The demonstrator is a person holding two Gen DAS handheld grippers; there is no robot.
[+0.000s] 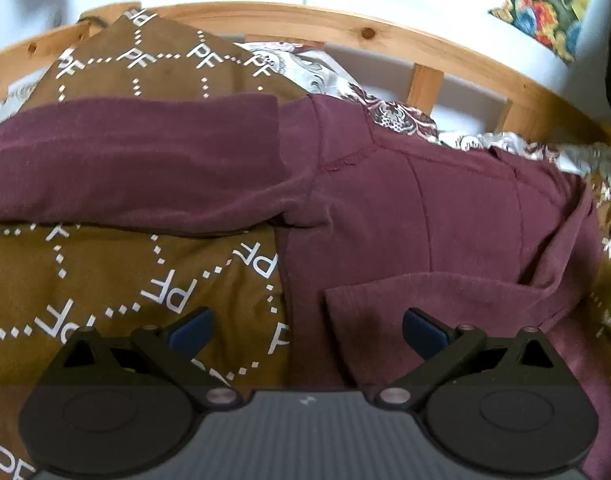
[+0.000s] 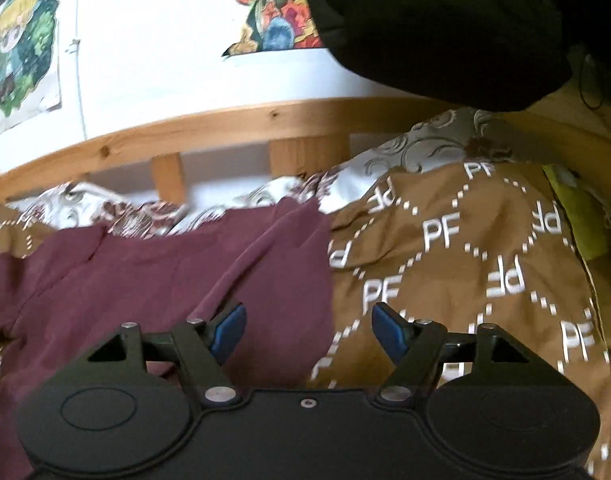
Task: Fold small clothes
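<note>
The left gripper [image 1: 307, 330] hangs with its jaws spread wide and nothing between them; its blue-padded fingertips [image 1: 191, 330] sit well apart above the bedding. Under the gap lies the edge where the maroon garment [image 1: 385, 208] meets the brown blanket [image 1: 105, 276]: the left pad is over the blanket, the right pad over a folded-in flap of the garment, probably a short sleeve, that lies flat on the garment's body.

The right gripper [image 2: 309, 330] is likewise spread apart and holds nothing. Its left pad [image 2: 227, 332] is over the maroon garment [image 2: 165, 276], its right pad over the brown blanket [image 2: 465, 264], so the cloth's edge runs up between the fingers. Whether either gripper touches the fabric cannot be told.

The garment lies spread on the blanket. In the left wrist view a long maroon part stretches out to the left across the blanket, and the body with its stitched seams fills the middle and right. In the right wrist view the cloth shows soft creases and ends in a fairly straight edge on its right side.

The blanket is printed with white "PF" letters and dotted diamond lines. Beyond it lies a white sheet with a dark swirl pattern [image 1: 389, 114], bunched along the far side of the garment. A wooden bed rail [image 1: 345, 26] with upright slats runs behind, against a white wall that carries colourful posters [image 2: 25, 60]. A dark mass [image 2: 445, 28], too blurred to identify, fills the upper right of the right wrist view.
</note>
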